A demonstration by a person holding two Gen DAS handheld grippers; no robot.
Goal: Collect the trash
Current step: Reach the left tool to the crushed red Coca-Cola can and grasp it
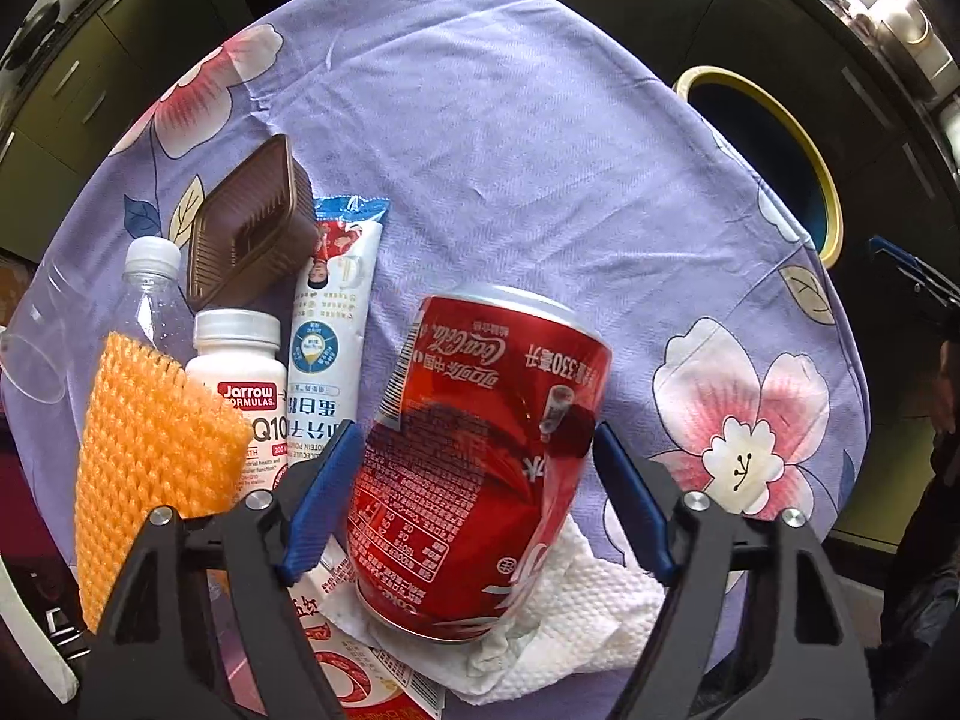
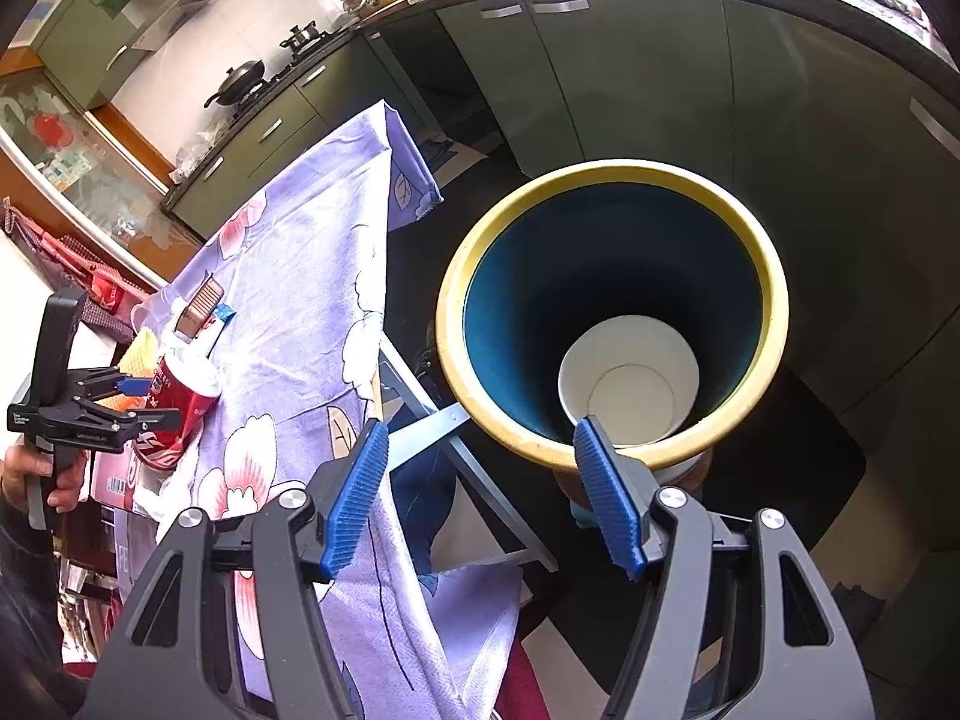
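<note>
Down over the red Coca-Cola can (image 1: 480,468), which stands upright on a white paper towel (image 1: 576,618) on the purple flowered tablecloth (image 1: 480,138). Left gripper (image 1: 477,456) straddling the can, one blue pad (image 1: 324,504) on each side, roughly at mid-height. Left pad looking right against the can wall; right pad just beside it with a thin gap showing, so not clamped, partly spread. Seen from the right wrist too: left gripper (image 2: 135,399) around the can (image 2: 177,414), gripped by a hand (image 2: 36,477) at the near left.

Right gripper (image 2: 480,492) spread apart, nothing between the pads, hanging above the yellow-rimmed bin (image 2: 612,312) off the table's right side. White paper cup (image 2: 627,381) lying at the bin's bottom.

Readable on the can: "Coca-Cola" script, "330" with Chinese characters, a barcode. Left of the can: white pill bottle (image 1: 240,384) marked "Jarrow Formulas" and "Q10", orange foam net (image 1: 144,450), clear plastic bottle (image 1: 147,294), brown plastic tray (image 1: 249,228), white sachet (image 1: 330,330) in Chinese print.
</note>
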